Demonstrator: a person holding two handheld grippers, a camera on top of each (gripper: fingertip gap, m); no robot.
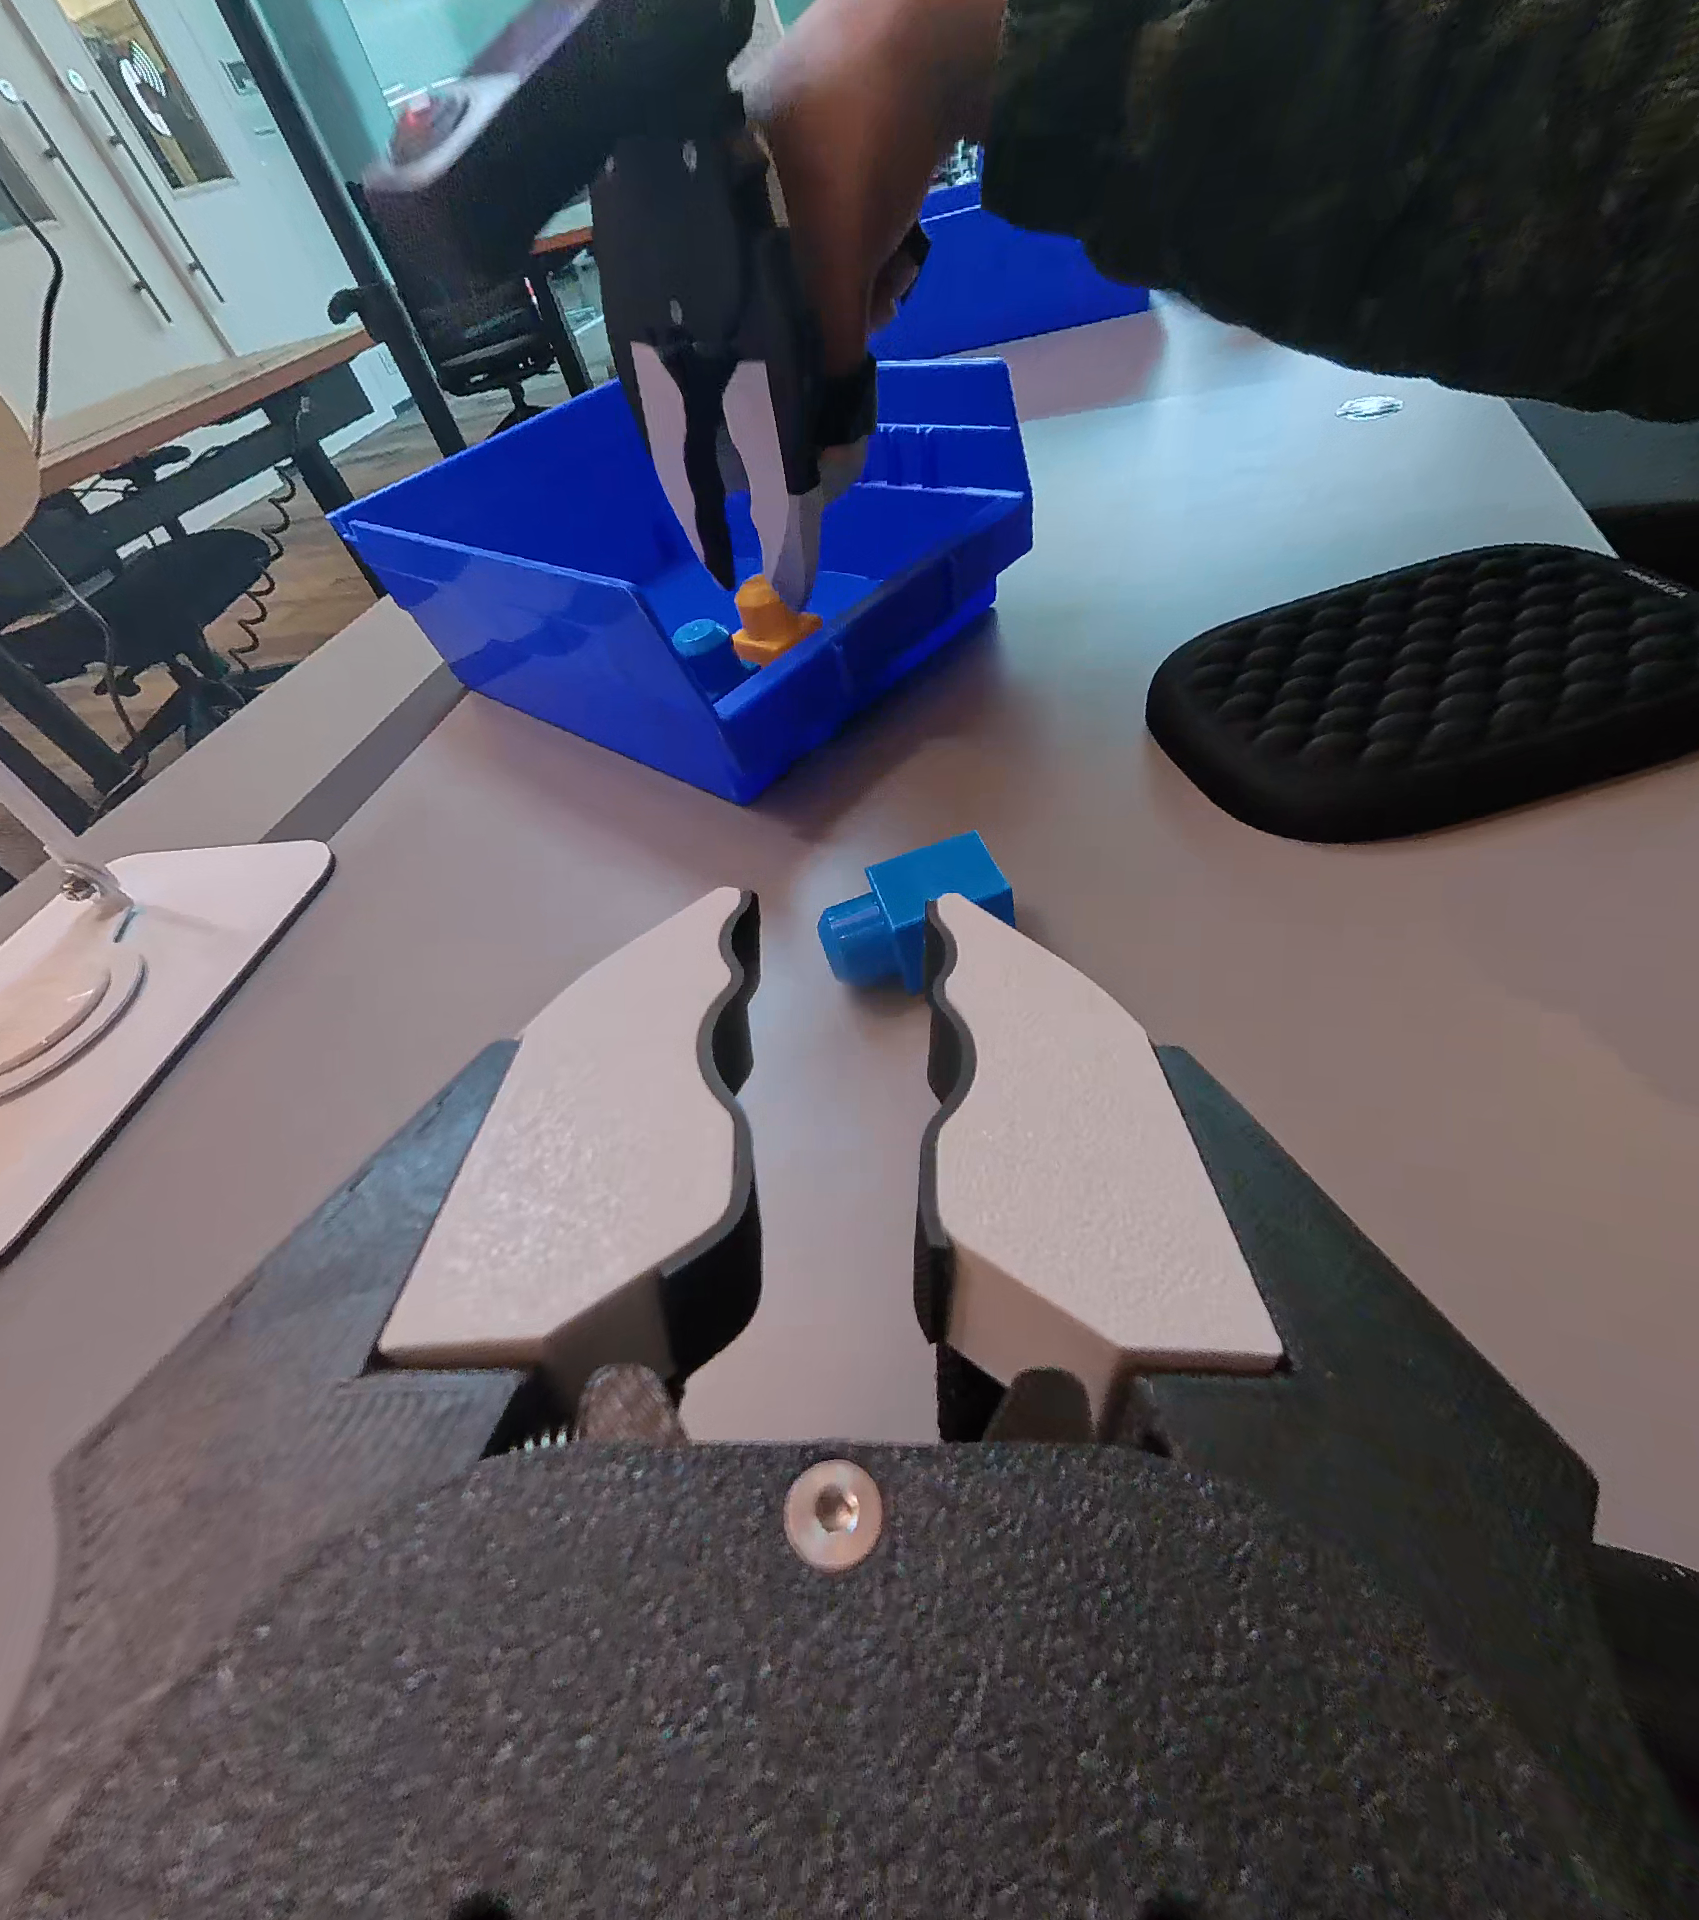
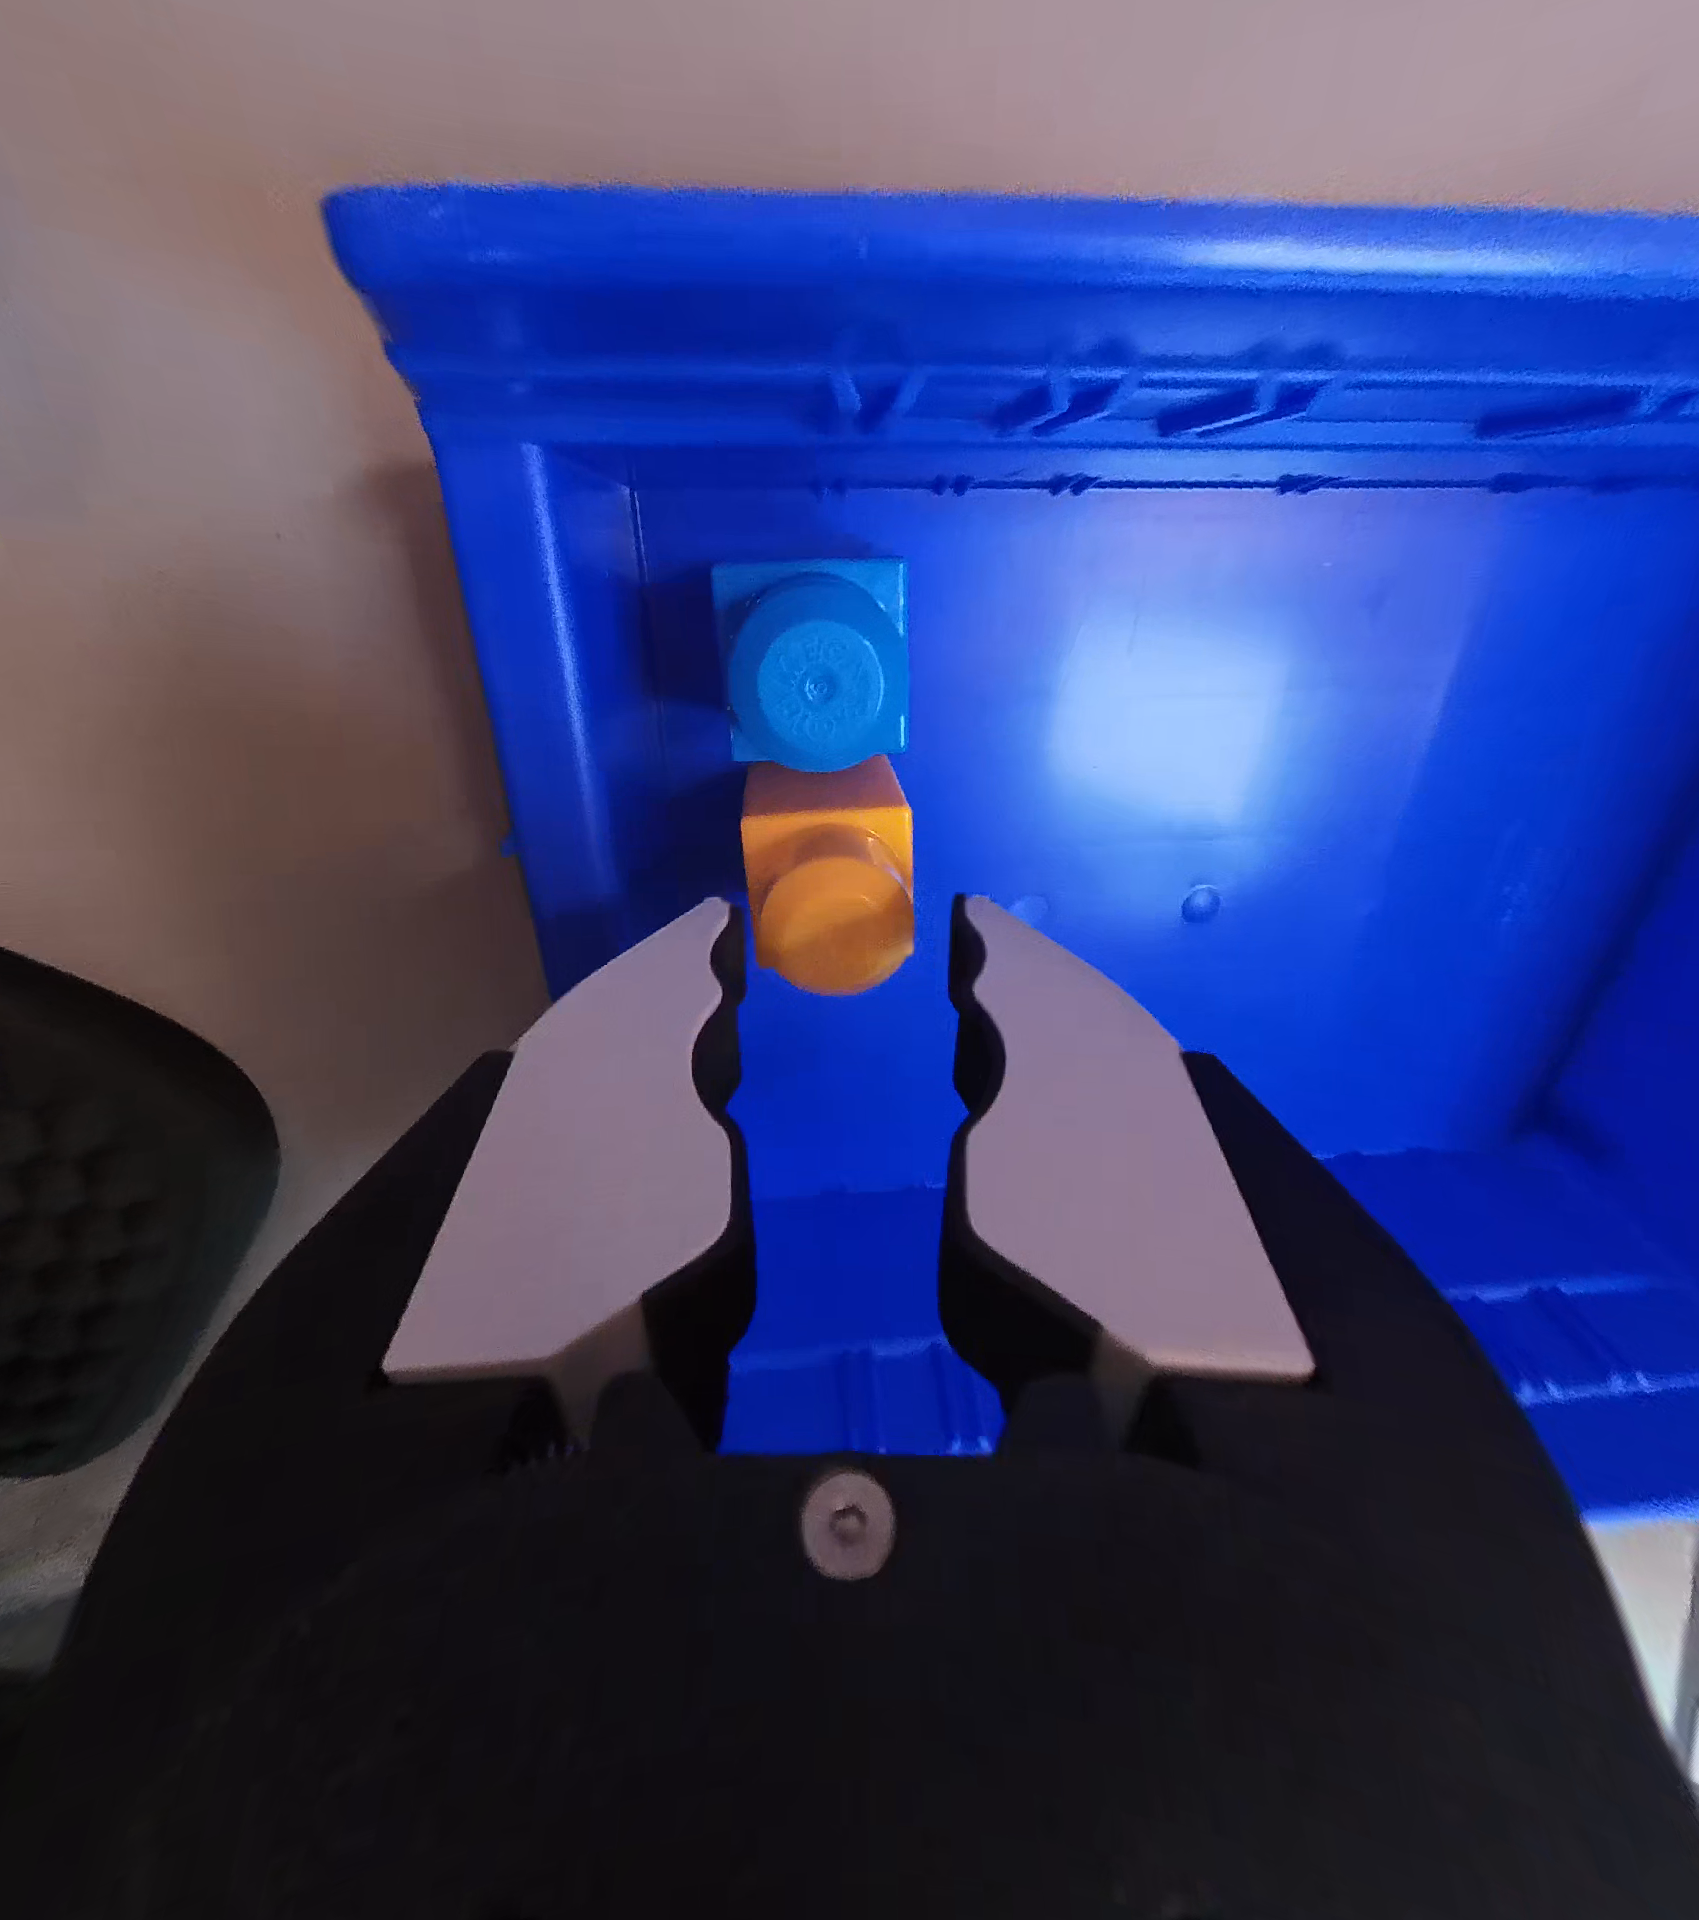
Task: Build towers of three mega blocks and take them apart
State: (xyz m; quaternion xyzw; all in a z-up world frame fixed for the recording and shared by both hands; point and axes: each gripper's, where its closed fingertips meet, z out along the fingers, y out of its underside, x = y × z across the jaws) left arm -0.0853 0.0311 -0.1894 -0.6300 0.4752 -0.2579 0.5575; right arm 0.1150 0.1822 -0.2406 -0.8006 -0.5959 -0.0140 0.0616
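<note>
While the right gripper [image 2: 840, 914] reaches down into the blue bin [image 1: 554, 613] with its fingers apart around the stud of the orange block [image 2: 829, 894], a blue block [image 2: 814, 665] stands touching that one at its 12 o'clock. Light, rigid and smooth, the orange block looks best pinched across its square body. The left gripper [image 1: 840, 920] hovers open and empty, another blue block [image 1: 928, 914] lying on the worktop [image 1: 1344, 1039] at its 1 o'clock.

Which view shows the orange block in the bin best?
The right wrist view: the orange block sits large and unobstructed beyond the open right gripper. The left wrist view shows it small and distant, partly hidden by that gripper.
</note>
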